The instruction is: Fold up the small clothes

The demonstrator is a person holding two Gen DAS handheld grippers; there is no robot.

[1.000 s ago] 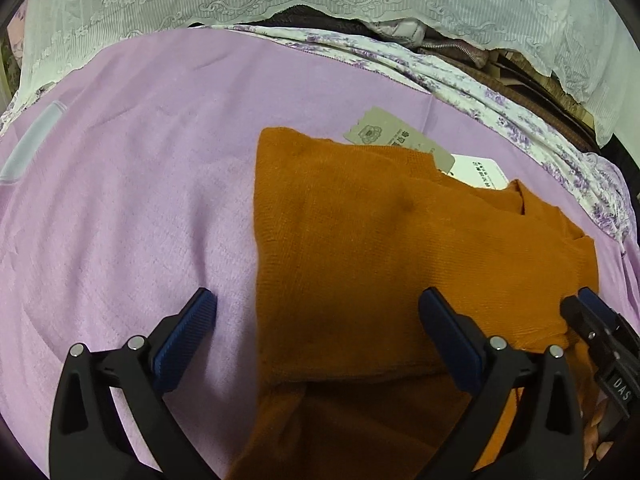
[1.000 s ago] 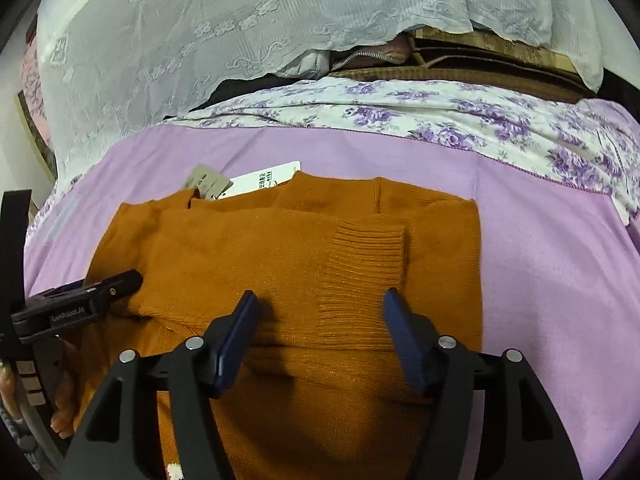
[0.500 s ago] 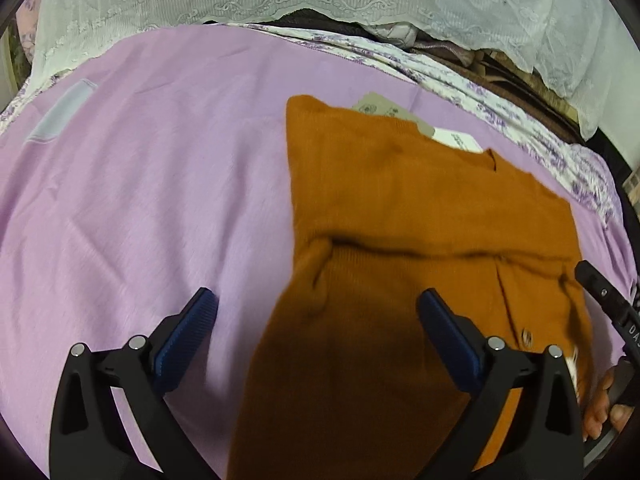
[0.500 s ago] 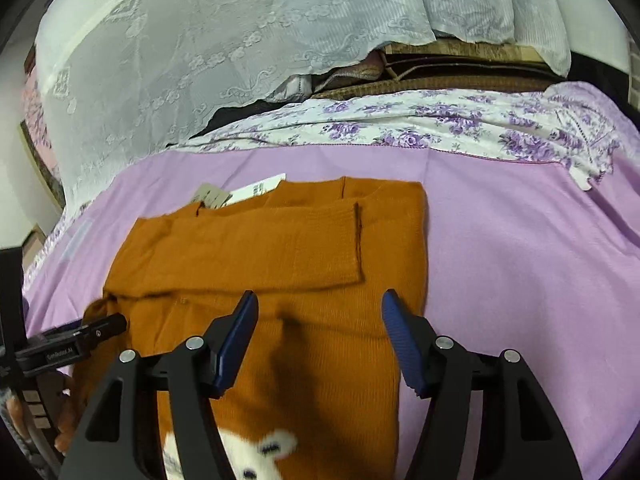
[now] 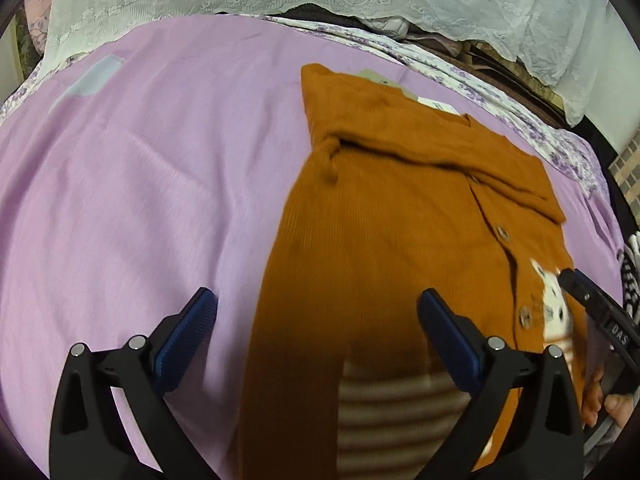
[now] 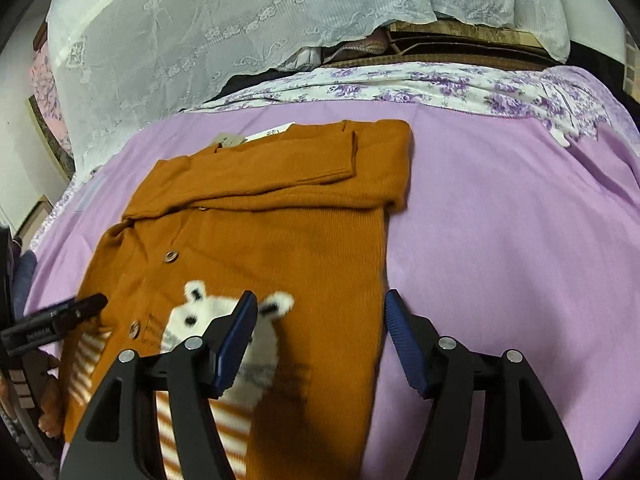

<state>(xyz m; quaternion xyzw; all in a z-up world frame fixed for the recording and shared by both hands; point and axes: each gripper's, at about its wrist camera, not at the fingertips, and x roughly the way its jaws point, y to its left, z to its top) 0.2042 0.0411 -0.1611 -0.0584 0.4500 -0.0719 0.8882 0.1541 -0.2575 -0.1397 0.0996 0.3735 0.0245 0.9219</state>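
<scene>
cardigan [image 6: 272,236]: orange, flat on purple sheet [image 6: 500,240], sleeves folded across
grippers: left gripper [image 5: 316,328] and right gripper [image 6: 318,332] both spread, empty
behind: lace cloth [image 6: 240,20], floral bedding [image 6: 440,84]

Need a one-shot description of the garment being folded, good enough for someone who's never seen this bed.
On the lilac sheet covering the bed lies one rust-orange knit cardigan, sleeves folded across its chest and paper tags poking out at the collar. It is the only orange item there, with buttons down the front and a white animal face above striped patches near the hem.
</scene>
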